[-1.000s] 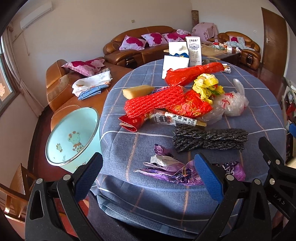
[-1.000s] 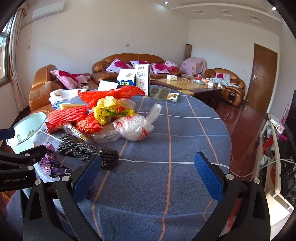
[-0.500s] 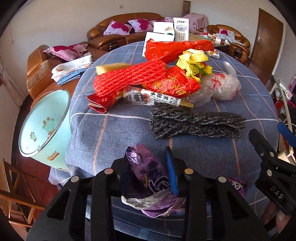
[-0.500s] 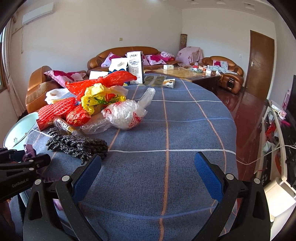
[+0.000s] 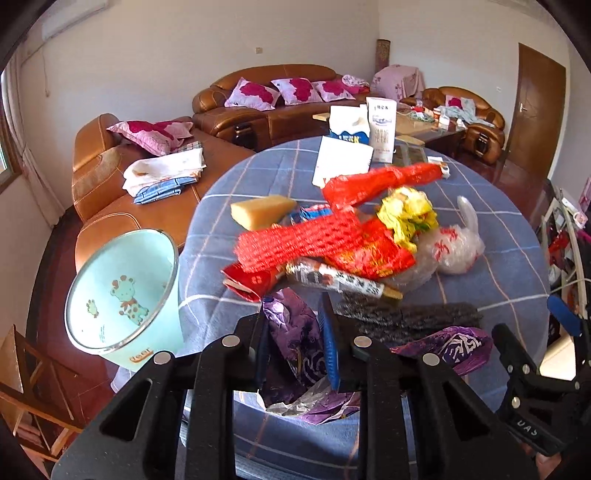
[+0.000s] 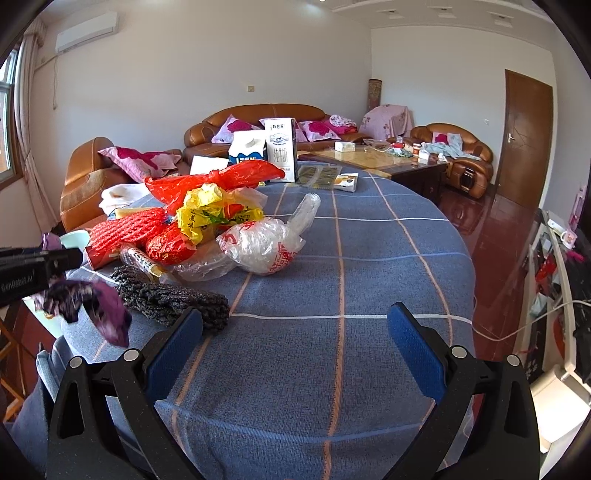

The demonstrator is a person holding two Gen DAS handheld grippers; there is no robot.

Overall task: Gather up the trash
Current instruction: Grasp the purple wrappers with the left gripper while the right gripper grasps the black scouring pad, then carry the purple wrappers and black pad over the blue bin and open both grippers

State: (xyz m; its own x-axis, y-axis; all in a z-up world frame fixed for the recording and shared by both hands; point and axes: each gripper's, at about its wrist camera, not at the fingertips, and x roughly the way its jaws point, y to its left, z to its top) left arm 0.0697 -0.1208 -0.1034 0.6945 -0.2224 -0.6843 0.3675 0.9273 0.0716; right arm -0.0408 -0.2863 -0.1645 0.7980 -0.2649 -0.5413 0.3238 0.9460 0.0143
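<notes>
My left gripper (image 5: 295,347) pinches the purple wrapper (image 5: 291,332); keep squeezing, swing to bin (image 5: 122,291) beside the table's left edge. Right gripper (image 6: 295,354) wide, idle.

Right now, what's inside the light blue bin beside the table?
The bin shows only its pale blue inner wall with a printed giraffe; no trash visible. Its bottom is out of sight, and the purple wrapper is held between the left fingers.

White walls w/ AC unit (image 6: 86,31), brown leather sofas (image 5: 275,105) + pink cushions, wood door (image 6: 526,138), glossy dark-red floor (image 6: 491,236), daylight.
</notes>
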